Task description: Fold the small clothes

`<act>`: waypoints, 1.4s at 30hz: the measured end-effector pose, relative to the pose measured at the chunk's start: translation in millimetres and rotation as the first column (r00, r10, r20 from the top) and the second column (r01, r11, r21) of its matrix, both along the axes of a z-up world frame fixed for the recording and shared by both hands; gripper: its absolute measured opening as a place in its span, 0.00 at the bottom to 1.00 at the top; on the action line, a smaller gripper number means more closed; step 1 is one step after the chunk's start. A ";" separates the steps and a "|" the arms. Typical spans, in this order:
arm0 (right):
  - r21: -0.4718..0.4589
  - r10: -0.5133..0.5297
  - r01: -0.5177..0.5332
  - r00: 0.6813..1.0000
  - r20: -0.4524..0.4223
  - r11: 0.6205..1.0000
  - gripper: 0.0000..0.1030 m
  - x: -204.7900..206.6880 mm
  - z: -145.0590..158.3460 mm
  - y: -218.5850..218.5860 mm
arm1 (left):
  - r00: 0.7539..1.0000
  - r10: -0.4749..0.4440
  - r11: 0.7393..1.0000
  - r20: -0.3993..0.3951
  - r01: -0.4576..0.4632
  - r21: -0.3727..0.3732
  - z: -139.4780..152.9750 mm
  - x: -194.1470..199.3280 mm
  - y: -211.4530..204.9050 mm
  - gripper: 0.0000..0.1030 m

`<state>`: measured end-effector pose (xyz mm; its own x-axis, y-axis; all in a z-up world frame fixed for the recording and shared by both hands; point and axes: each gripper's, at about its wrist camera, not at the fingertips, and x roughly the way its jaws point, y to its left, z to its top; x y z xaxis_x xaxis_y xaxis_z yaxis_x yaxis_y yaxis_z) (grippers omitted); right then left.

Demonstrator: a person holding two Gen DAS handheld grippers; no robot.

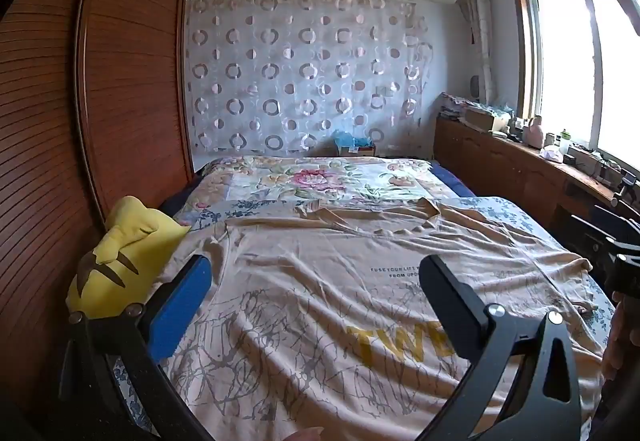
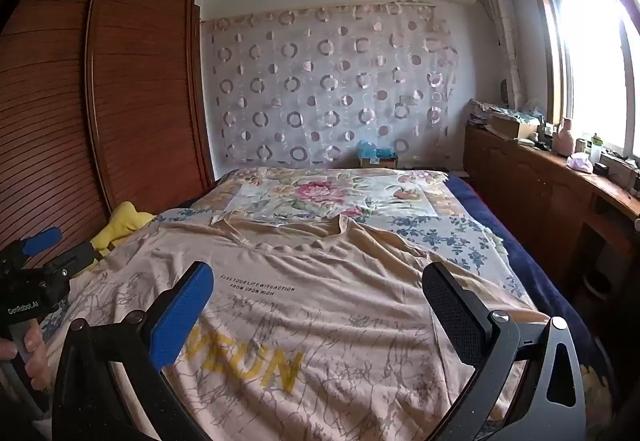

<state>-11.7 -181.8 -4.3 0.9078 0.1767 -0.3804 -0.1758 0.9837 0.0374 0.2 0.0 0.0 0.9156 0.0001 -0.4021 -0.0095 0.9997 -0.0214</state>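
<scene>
A beige T-shirt (image 1: 320,281) with yellow letters and grey line print lies spread flat, front up, on the bed; its collar points to the far wall. It also shows in the right wrist view (image 2: 320,281). My left gripper (image 1: 316,273) is open and empty, held above the shirt's lower left part. My right gripper (image 2: 320,281) is open and empty, held above the shirt's lower right part. The left gripper also shows at the left edge of the right wrist view (image 2: 36,269), held in a hand.
The bed has a floral cover (image 1: 320,177). A yellow plush pillow (image 1: 120,253) lies at the bed's left edge beside a wooden wardrobe (image 1: 80,101). A wooden counter (image 2: 540,177) with clutter runs along the right under the window. A box (image 1: 356,147) sits at the bed's far end.
</scene>
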 end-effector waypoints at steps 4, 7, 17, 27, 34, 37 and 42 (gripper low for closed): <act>-0.002 -0.002 0.002 1.000 0.009 1.000 1.00 -0.9 -1.5 0.6 | 1.000 -0.002 1.000 -0.003 0.002 -0.005 -0.2 0.7 0.3 1.00; -0.004 -0.002 0.002 1.000 0.006 1.000 1.00 0.5 0.6 -3.0 | 1.000 -0.001 1.000 -0.002 0.001 -0.002 -0.1 1.9 0.4 1.00; 0.003 -0.012 0.012 1.000 0.003 1.000 1.00 1.2 0.1 -4.3 | 1.000 -0.002 1.000 0.011 0.002 0.000 0.9 1.7 2.0 1.00; 0.001 -0.015 0.015 1.000 0.006 1.000 1.00 0.7 1.6 -4.2 | 1.000 0.001 1.000 0.024 -0.001 -0.002 11.3 -3.7 -1.1 1.00; 0.003 -0.015 0.015 1.000 0.008 1.000 1.00 0.9 2.3 -3.6 | 1.000 0.004 1.000 0.029 -0.004 0.000 14.5 -4.4 -1.4 1.00; 0.001 -0.014 0.014 1.000 0.010 1.000 1.00 0.9 2.4 -3.8 | 1.000 0.002 1.000 0.028 -0.002 -0.002 14.9 -4.0 -0.5 1.00; 0.002 -0.015 0.015 1.000 0.012 1.000 1.00 0.6 2.3 -3.2 | 0.999 0.004 1.000 0.032 -0.004 0.000 14.5 -4.9 -0.5 1.00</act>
<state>-11.1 -185.0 -2.0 0.9148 0.1636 -0.3692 -0.1614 0.9862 0.0368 -4.7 -0.6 14.6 0.9281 0.0040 -0.3723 -0.0131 0.9997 -0.0221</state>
